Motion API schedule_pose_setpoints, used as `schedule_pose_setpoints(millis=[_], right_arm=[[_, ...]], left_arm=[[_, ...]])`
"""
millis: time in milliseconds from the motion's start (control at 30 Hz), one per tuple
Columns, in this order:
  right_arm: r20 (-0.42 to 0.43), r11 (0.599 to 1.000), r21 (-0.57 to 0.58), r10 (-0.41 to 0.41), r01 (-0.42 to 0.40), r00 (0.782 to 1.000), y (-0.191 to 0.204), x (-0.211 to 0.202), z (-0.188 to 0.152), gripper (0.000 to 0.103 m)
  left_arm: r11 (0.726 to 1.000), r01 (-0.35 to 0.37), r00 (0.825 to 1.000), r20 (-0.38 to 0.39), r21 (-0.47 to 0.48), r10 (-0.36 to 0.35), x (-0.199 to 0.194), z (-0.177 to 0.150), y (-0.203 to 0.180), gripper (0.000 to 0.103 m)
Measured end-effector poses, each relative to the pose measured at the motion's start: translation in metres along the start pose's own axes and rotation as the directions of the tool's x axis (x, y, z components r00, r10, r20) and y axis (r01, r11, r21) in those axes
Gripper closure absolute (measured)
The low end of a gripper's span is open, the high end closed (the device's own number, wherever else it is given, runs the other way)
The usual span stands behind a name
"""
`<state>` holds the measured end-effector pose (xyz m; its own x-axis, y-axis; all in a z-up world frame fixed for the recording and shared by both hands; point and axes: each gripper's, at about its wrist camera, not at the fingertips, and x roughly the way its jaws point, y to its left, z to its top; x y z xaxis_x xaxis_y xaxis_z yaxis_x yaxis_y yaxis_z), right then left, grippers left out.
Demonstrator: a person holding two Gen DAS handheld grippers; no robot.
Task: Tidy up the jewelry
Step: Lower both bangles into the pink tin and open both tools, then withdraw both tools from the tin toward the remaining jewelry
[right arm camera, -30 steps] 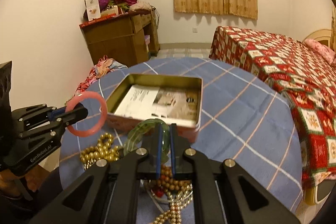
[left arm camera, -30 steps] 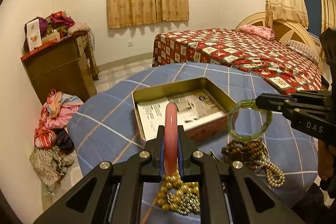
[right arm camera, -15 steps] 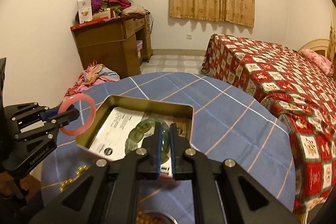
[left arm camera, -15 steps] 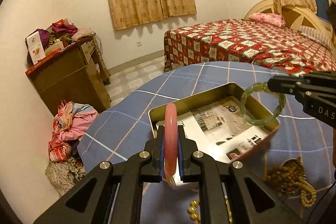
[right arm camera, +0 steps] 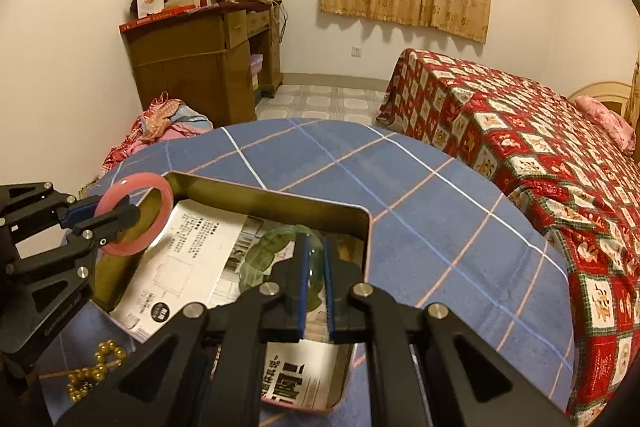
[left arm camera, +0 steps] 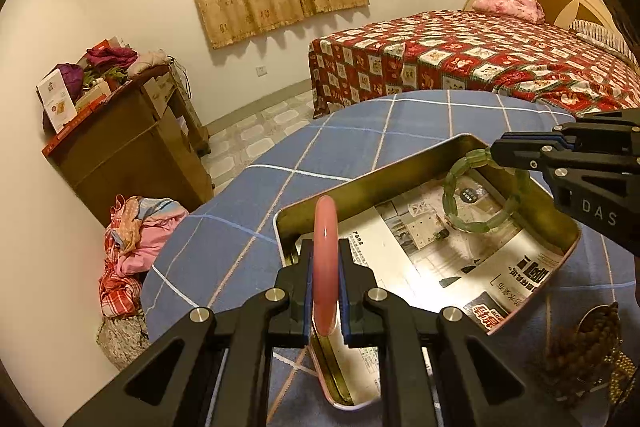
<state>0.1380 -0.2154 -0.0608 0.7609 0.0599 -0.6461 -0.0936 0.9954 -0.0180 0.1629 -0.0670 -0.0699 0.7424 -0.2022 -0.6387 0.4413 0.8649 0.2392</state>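
Note:
My left gripper [left arm camera: 325, 259] is shut on a pink bangle [left arm camera: 325, 247], held upright over the near left corner of the open metal tin [left arm camera: 400, 167]. The bangle also shows in the right wrist view [right arm camera: 160, 191]. My right gripper [right arm camera: 315, 255] is shut on a green beaded bracelet [right arm camera: 272, 251], held over the tin's far right part; it shows in the left wrist view [left arm camera: 484, 225] hanging above the newspaper lining [left arm camera: 424, 259]. The tin [right arm camera: 280, 199] sits on a round table with a blue checked cloth [right arm camera: 400, 195].
Gold beads [right arm camera: 94, 367] lie on the cloth near the tin's left side. Brown and gold bead strands [left arm camera: 588, 343] lie at its right. A wooden cabinet [right arm camera: 200, 63], a pile of clothes [left arm camera: 132, 247] on the floor and a bed [right arm camera: 540, 147] stand around the table.
Both grippers have moved forward with their bracelets, from above the bead piles to over the open tin, and have come lower toward it.

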Motion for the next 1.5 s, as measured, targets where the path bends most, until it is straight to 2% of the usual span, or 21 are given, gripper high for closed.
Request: schedule_pose_setpoints(millis=[133, 300, 333, 367, 400, 433, 467, 500, 533, 600, 667, 800, 900, 1067, 1167, 1267, 1500], right_arm=[[-0.012, 1.000, 0.000, -0.010, 0.010, 1.000, 0.001, 0.004, -0.002, 0.094], [-0.024, 1.000, 0.007, 0.000, 0.000, 1.000, 0.000, 0.006, -0.003, 0.090], [-0.015, 1.000, 0.011, -0.009, 0.009, 1.000, -0.001, 0.005, -0.003, 0.089], [-0.014, 1.000, 0.013, -0.011, 0.011, 1.000, -0.001, 0.004, -0.002, 0.082], [-0.013, 1.000, 0.018, -0.008, 0.009, 1.000, -0.002, 0.003, -0.003, 0.068], [-0.010, 1.000, 0.023, -0.010, 0.010, 1.000, -0.003, 0.003, -0.003, 0.061], [-0.003, 1.000, 0.029, -0.012, 0.012, 1.000, -0.004, 0.001, -0.003, 0.049], [0.010, 0.999, 0.038, -0.015, 0.015, 1.000, -0.005, -0.002, -0.004, 0.048], [0.014, 0.999, 0.042, -0.015, 0.015, 1.000, -0.006, -0.003, -0.004, 0.048], [0.014, 0.999, 0.050, -0.018, 0.017, 1.000, -0.008, -0.007, -0.006, 0.048], [0.016, 0.998, 0.054, -0.019, 0.018, 1.000, -0.010, -0.009, -0.008, 0.047], [0.019, 0.997, 0.071, -0.019, 0.018, 1.000, -0.014, -0.013, -0.013, 0.039], [0.036, 0.997, 0.076, -0.024, 0.022, 0.999, -0.015, -0.021, -0.015, 0.036], [0.053, 0.997, 0.077, -0.016, 0.012, 0.998, -0.015, -0.028, -0.018, 0.032], [0.057, 0.997, 0.074, -0.015, 0.011, 0.998, -0.014, -0.030, -0.021, 0.031], [0.054, 0.997, 0.081, -0.009, 0.005, 0.998, -0.015, -0.033, -0.026, 0.030], [0.066, 0.997, 0.080, -0.008, 0.003, 0.998, -0.015, -0.046, -0.037, 0.024]], left_arm=[[1.000, 0.011, 1.000, -0.010, 0.015, -0.011, 0.004, -0.001, -0.004, 0.094], [1.000, -0.010, 1.000, -0.008, 0.030, 0.010, 0.008, -0.003, -0.006, 0.093], [0.999, -0.016, 1.000, -0.008, 0.038, 0.017, 0.008, -0.002, -0.007, 0.093], [0.999, -0.025, 1.000, -0.007, 0.044, 0.026, 0.008, -0.002, -0.008, 0.088], [0.998, -0.039, 0.999, -0.008, 0.049, 0.040, 0.008, -0.002, -0.008, 0.073], [0.997, -0.051, 0.999, -0.006, 0.050, 0.052, 0.007, -0.002, -0.008, 0.061], [0.996, -0.074, 0.997, 0.011, 0.046, 0.074, 0.004, -0.002, -0.007, 0.036], [0.994, -0.099, 0.995, 0.036, 0.038, 0.098, -0.001, -0.003, -0.005, 0.023], [0.994, -0.101, 0.994, 0.054, 0.031, 0.100, -0.006, -0.003, -0.003, 0.023], [0.996, -0.087, 0.995, 0.047, 0.022, 0.086, -0.008, -0.004, 0.000, 0.022], [0.995, -0.102, 0.994, 0.036, 0.019, 0.101, -0.009, -0.006, 0.001, 0.022], [0.993, -0.114, 0.993, 0.032, 0.027, 0.114, -0.011, -0.010, 0.000, 0.022], [0.988, -0.152, 0.988, 0.037, 0.039, 0.151, -0.010, -0.008, 0.000, 0.022], [0.986, -0.162, 0.985, 0.059, 0.036, 0.160, -0.015, 0.000, 0.002, 0.022], [0.979, -0.204, 0.977, 0.069, 0.020, 0.202, -0.018, 0.003, 0.006, 0.022], [0.969, -0.248, 0.968, 0.042, 0.007, 0.248, -0.011, 0.004, 0.014, 0.022], [0.969, -0.248, 0.969, 0.011, -0.023, 0.248, -0.009, -0.009, 0.024, 0.022]])
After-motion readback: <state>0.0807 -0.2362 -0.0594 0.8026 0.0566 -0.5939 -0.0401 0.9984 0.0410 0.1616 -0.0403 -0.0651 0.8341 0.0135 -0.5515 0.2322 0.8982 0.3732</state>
